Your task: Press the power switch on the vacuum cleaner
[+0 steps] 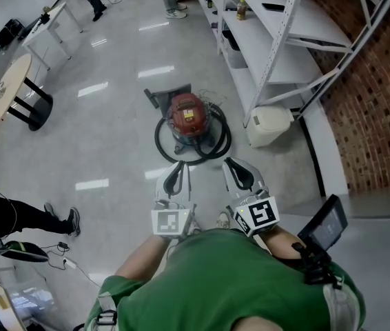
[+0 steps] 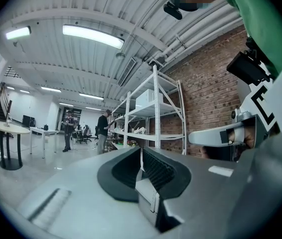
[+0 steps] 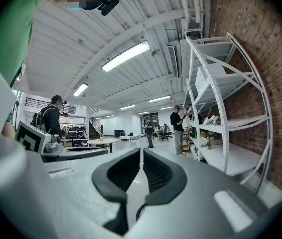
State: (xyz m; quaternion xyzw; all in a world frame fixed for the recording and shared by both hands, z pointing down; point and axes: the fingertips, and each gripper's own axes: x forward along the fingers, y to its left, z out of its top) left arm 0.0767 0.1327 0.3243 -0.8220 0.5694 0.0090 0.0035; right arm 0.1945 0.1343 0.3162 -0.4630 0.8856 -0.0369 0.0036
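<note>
The left gripper [image 1: 179,166] is held low before the person's chest. In the left gripper view its jaws are pressed together, with nothing between them [image 2: 141,151]. The right gripper [image 1: 231,164] is held just beside it. Its jaws are likewise closed to a thin seam and hold nothing [image 3: 141,153]. Both are well apart from the vacuum cleaner [image 1: 187,113].

The vacuum cleaner stands on the glossy floor [image 1: 112,136] ahead of the two grippers, and it is shown in the head view only. A round dark red top is seen from above on a grey base. A black hose [image 1: 193,150] is coiled in a ring around the body. A dark floor nozzle [image 1: 165,94] lies just behind the body, on its far side. The power switch is too small to be made out on the red top.

A white bin [image 1: 269,125] is set to the right of the vacuum cleaner, at the foot of the white shelving rack [image 1: 278,26]. Its lid is shut, so its contents are hidden. Small things are laid on the rack's shelves, among them a bottle [image 1: 241,10], but most cannot be identified. A brick wall [image 1: 374,116] runs behind the rack.

At the left edge a round table [image 1: 5,88] is cut off by the frame. Below it, only the legs and shoes of a bystander [image 1: 23,216] are seen.
</note>
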